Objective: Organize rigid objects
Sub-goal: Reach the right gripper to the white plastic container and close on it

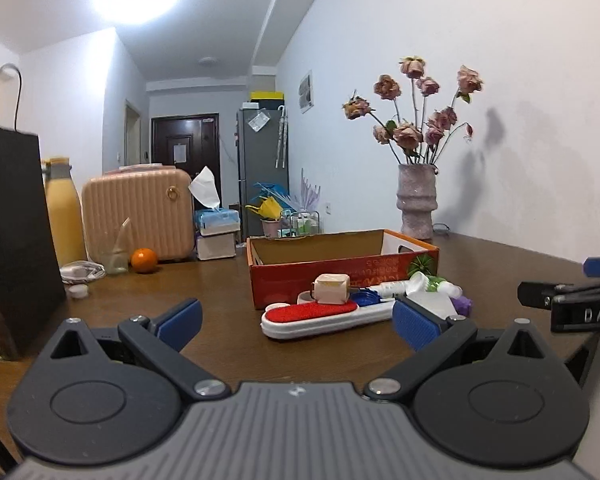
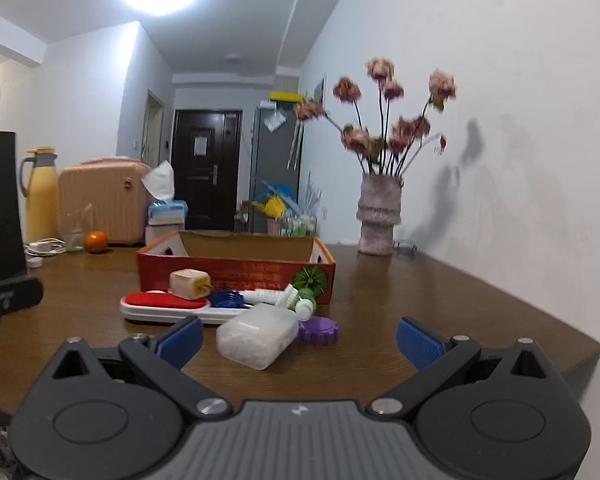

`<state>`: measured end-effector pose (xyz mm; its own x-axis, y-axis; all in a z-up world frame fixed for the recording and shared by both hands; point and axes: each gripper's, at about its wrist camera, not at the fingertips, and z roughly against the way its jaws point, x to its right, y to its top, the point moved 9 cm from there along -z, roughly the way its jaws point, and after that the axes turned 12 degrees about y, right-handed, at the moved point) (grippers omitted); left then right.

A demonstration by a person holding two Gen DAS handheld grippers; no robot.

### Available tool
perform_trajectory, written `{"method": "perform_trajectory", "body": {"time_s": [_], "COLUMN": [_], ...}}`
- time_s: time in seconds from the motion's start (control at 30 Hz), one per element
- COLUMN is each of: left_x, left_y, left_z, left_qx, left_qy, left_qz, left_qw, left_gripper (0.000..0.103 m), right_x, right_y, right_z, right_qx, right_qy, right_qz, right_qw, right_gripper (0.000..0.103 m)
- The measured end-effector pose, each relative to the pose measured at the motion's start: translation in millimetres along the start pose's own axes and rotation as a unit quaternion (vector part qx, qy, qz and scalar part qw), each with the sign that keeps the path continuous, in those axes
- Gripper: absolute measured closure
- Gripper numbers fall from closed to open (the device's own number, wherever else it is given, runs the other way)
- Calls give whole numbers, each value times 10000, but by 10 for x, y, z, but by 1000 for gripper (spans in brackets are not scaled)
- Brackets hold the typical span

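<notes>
A lived-in home. Behind the wooden table (image 1: 180, 292) stand a pink suitcase (image 1: 138, 212), a fridge (image 1: 260, 152) and the dark entrance door (image 1: 186, 144). On the table, a vase of dried roses (image 1: 416, 204).

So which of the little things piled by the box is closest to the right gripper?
The clear plastic case. It lies in front of the purple cap and lint brush.

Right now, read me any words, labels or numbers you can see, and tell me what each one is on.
"DAS": white letters on the right gripper, cut off at the picture's edge.
Red cardboard box: gold print along the front, too blurred to read.
Paper on the door: too small to read.
</notes>
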<state>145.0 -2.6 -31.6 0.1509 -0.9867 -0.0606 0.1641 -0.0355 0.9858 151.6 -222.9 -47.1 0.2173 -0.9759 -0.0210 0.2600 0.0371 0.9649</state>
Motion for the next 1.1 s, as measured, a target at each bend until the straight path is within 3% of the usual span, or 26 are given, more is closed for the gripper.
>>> {"method": "perform_trajectory", "body": {"time_s": [0.07, 0.13, 0.33, 0.43, 0.57, 0.77, 0.93, 1.0, 1.1], "left_x": [-56, -62, 234, 411, 664, 958, 1138, 1124, 1007], "left_y": [-11, -58, -220, -309, -459, -603, -694, -688, -674], "left_z": [-121, -256, -755, -934, -1167, -1293, -1293, -1257, -1169], "left_qx": [237, 131, -675, -1036, -1670, -2004, -2273, -2220, -2052], "left_qy": [314, 527, 233, 98, -318, -645, -936, -1002, -996], "left_qz": [464, 727, 682, 666, 684, 630, 501, 419, 228], "left_qw": [9981, 9959, 9951, 9923, 9831, 9756, 9680, 9690, 9734], "left_gripper": [0, 0, 0, 0, 0, 0, 0, 0, 0], "right_x": [150, 287, 562, 535, 395, 188, 246, 320, 390], "right_y": [36, 61, 111, 153, 194, 14, -52, -59, -107], "right_z": [-208, -409, -1064, -1353, -1695, -2170, -2206, -2147, -1984], "right_qx": [-71, -136, -302, -504, -846, -1614, -1735, -1751, -1728], "right_qy": [85, 111, 327, 841, 1722, 2532, 2677, 2750, 2770], "right_qz": [-257, -459, -551, -437, -259, -89, -431, -925, -1470], "right_qw": [9996, 9988, 9975, 9942, 9811, 9538, 9468, 9408, 9337], "right_gripper": [0, 0, 0, 4, 22, 36, 45, 53, 55]}}
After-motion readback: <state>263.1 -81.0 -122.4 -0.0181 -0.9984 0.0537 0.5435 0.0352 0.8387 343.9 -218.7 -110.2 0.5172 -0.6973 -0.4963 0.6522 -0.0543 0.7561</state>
